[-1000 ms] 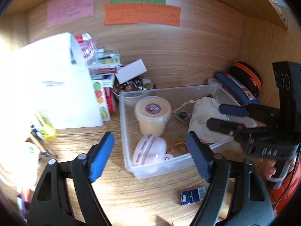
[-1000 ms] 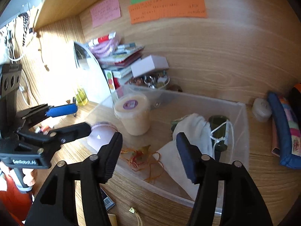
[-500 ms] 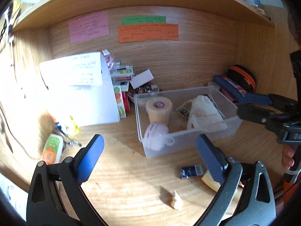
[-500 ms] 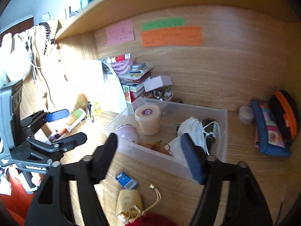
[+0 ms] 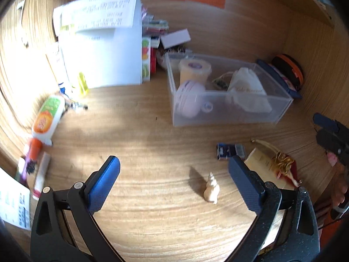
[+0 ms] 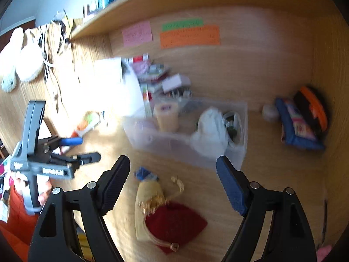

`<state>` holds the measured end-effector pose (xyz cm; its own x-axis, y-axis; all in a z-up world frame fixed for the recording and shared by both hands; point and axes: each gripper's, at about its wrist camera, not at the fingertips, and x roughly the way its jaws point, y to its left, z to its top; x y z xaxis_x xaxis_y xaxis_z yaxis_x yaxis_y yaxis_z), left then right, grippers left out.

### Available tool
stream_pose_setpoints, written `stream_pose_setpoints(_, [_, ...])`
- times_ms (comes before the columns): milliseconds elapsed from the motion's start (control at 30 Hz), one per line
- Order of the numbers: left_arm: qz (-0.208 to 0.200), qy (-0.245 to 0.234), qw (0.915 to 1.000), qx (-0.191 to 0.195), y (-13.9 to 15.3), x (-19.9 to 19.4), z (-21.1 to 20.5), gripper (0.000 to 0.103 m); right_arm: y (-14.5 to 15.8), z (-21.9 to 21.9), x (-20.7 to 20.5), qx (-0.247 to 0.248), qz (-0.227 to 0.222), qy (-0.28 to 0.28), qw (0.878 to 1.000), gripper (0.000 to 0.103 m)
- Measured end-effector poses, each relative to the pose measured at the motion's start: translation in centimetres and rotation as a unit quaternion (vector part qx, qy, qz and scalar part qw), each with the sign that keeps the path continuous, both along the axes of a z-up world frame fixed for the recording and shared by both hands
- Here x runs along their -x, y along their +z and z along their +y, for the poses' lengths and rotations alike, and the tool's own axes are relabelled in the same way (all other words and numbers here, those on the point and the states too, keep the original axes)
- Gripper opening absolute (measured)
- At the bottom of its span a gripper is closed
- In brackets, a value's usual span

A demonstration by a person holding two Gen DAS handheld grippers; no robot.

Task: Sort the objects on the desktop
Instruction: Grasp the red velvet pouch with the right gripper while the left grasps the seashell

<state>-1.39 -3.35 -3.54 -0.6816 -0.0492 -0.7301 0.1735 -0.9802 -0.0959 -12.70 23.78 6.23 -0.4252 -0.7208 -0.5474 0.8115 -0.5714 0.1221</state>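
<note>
A clear plastic bin [image 5: 226, 113] on the wooden desk holds a yellow jar [image 5: 194, 71], a pink round case [image 5: 189, 100] and a white cloth bag [image 5: 247, 89]. In front of it lie a small blue packet [image 5: 229, 150], a cream pouch [image 6: 149, 193], a red pouch [image 6: 175, 223] and a small beige figurine [image 5: 211, 188]. My left gripper [image 5: 174, 183] is open and empty above the desk, the figurine between its fingers. My right gripper [image 6: 173, 183] is open and empty above the pouches. The bin also shows in the right wrist view [image 6: 189, 150].
A white box with papers [image 5: 102, 43] and stacked books stand at the back left. A tube [image 5: 47, 118] and pens lie at the left. A blue pencil case [image 6: 296, 128] and an orange-black case [image 6: 312, 109] lean in the right corner.
Both grippers have pulled back from the bin toward the front of the desk. The pouches, the packet and the figurine have come into view. Both stay open.
</note>
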Motion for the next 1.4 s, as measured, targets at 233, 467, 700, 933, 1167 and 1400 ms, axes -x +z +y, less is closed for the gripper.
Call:
stream_pose_setpoints(233, [-0.034, 0.003, 0.9989, -0.031, -2.8, -0.7, 0.1, 0.101, -5.0, -0.2, 0.0, -0.042, -0.070, 0.007, 0.997, 0.079])
stream_pose_setpoints(467, [-0.049, -0.011, 0.9985, -0.022, -4.1, -0.7, 1.2, 0.101, -7.6, -0.5, 0.9, -0.053, -0.111, 0.009, 0.992, 0.079])
stream_pose_setpoints(700, [-0.050, -0.021, 0.9984, -0.013, -4.4, -0.1, 2.2, 0.101, -7.7, -0.2, 0.6, -0.015, -0.130, 0.030, 0.991, 0.049])
stream_pose_setpoints(933, [-0.048, -0.020, 0.9985, 0.016, -4.6, 0.5, 3.0, 0.100, -7.3, -0.3, 0.0, 0.002, -0.118, 0.028, 0.993, 0.023])
stream_pose_setpoints(1167, [-0.035, -0.037, 0.9983, 0.029, -4.4, 0.6, 3.8, 0.062, -5.1, 0.4, -0.4, 0.048, -0.097, 0.020, 0.994, 0.014])
stream_pose_setpoints(1400, [-0.031, -0.025, 0.9988, 0.030, -4.4, 0.6, 3.4, 0.017, -2.6, 1.6, -0.4, 0.081, -0.096, 0.033, 0.992, 0.014])
